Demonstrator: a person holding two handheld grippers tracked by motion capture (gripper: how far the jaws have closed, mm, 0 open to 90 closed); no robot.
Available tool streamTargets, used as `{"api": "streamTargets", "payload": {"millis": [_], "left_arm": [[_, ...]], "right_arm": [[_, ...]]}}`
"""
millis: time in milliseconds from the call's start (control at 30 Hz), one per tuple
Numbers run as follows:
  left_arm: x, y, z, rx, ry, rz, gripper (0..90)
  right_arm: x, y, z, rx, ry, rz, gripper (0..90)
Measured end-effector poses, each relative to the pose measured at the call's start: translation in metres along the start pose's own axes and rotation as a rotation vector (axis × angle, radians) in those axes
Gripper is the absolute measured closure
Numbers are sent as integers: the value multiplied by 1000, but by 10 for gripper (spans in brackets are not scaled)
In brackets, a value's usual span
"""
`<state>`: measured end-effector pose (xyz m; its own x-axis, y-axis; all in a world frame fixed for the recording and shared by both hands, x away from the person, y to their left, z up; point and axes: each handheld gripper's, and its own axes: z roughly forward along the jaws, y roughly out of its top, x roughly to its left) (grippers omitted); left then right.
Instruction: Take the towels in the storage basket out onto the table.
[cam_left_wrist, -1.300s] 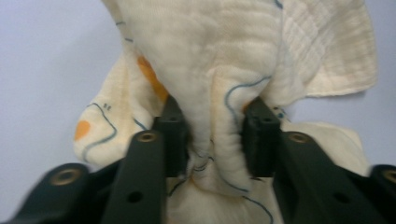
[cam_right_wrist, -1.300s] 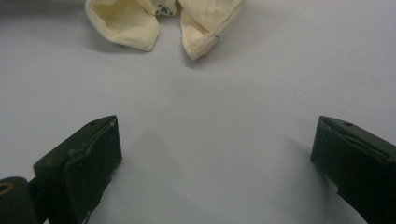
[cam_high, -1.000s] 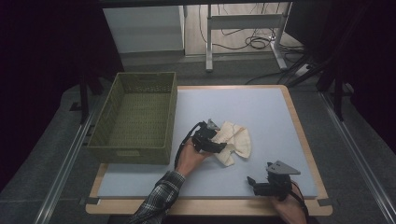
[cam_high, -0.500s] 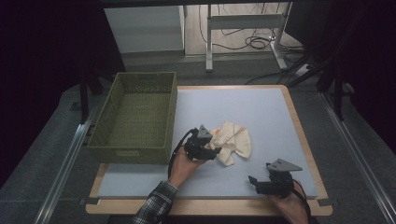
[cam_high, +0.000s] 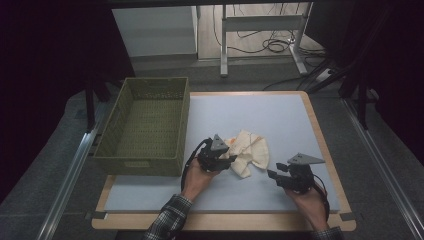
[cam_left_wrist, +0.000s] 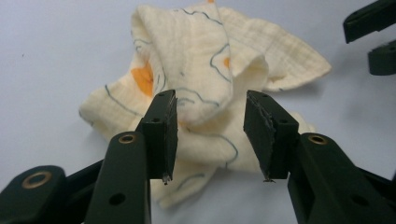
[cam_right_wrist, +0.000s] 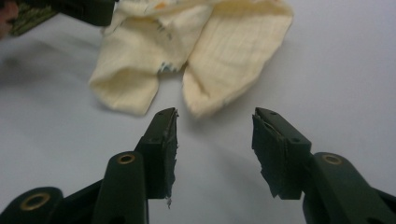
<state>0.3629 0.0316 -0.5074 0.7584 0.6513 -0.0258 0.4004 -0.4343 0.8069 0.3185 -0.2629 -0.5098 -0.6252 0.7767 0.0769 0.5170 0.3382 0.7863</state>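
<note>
cloth (cam_left_wrist: 205, 93) bunched mid-mat, basket (cam_high: 145, 125) at its 9 o'clock. left gripper (cam_left_wrist: 210, 126) spread wide, cloth fold framed between jaws, probably for pinching. right gripper (cam_right_wrist: 215, 140) released, parked at cloth's 4 o'clock, nothing held.

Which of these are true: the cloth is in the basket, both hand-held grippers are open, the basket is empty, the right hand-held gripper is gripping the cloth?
1. The crumpled cream cloth lies in the green woven basket. False: it lies on the pale blue mat, right of the basket.
2. Both hand-held grippers are open. True: the left hand-held gripper and right hand-held gripper each show a gap between their jaws.
3. The basket is empty. True.
4. The right hand-held gripper grips the cloth. False: its jaws stop short of the cloth's edge.
</note>
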Motion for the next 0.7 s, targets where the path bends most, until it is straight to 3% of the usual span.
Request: {"api": "streamTargets", "payload": {"millis": [100, 267, 333, 367, 400, 533, 700], "left_arm": [[2, 1, 9, 3, -13, -18, 557], [7, -5, 19, 24, -6, -33, 707], [9, -7, 20, 15, -23, -47, 811], [10, -7, 19, 11, -27, -51, 845], [11, -7, 18, 8, -31, -54, 856], [13, 0, 9, -15, -17, -45, 864], [18, 19, -9, -55, 13, -39, 863]], "right_arm": [[-4, 9, 10, -8, 6, 24, 503], [-5, 13, 35, 42, -3, 49, 499], [-3, 13, 45, 72, -21, 34, 610], [-1, 13, 46, 58, -46, 19, 748], [0, 14, 46, 58, -49, 18, 808], [2, 18, 38, 52, -56, -2, 843], [-10, 31, 4, 0, -67, -12, 842]]}}
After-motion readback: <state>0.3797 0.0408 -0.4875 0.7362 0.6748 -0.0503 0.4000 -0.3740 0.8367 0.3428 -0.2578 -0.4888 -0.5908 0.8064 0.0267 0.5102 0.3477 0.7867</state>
